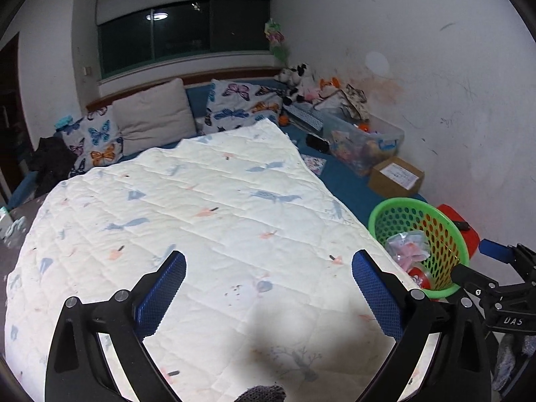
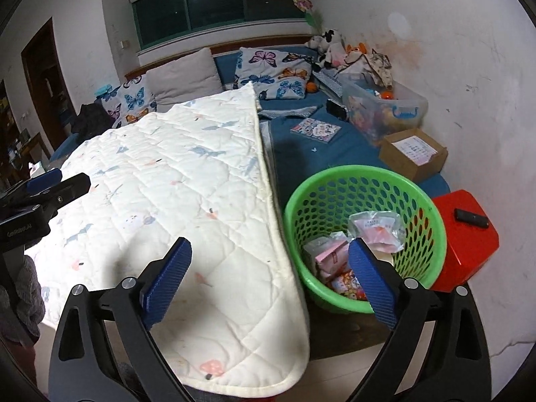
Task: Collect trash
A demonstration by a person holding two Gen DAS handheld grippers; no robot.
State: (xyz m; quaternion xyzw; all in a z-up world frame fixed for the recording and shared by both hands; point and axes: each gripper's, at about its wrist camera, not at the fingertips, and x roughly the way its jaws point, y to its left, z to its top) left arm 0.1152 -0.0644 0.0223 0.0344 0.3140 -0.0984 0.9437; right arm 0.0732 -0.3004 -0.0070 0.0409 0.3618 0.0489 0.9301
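A green perforated basket point(image 2: 335, 181) stands at the bed's right edge and holds several crumpled snack wrappers point(image 2: 372, 231). The basket point(image 1: 445, 234) also shows at the right in the left wrist view, with wrappers point(image 1: 407, 248) inside. My left gripper point(image 1: 268, 261) hovers open over the white quilt point(image 1: 201, 217), nothing between its blue pads. My right gripper point(image 2: 269, 249) is open above the quilt's right edge point(image 2: 268, 181), its right finger point(image 2: 368, 278) over the basket's near rim. Nothing is held by either.
A red stool point(image 2: 465, 241) with a black remote point(image 2: 469, 217) stands right of the basket. Behind it are a cardboard box point(image 2: 415, 154), a clear toy bin point(image 2: 385, 107) and a small booklet point(image 2: 315, 129) on the blue sheet. Pillows and plush toys line the headboard.
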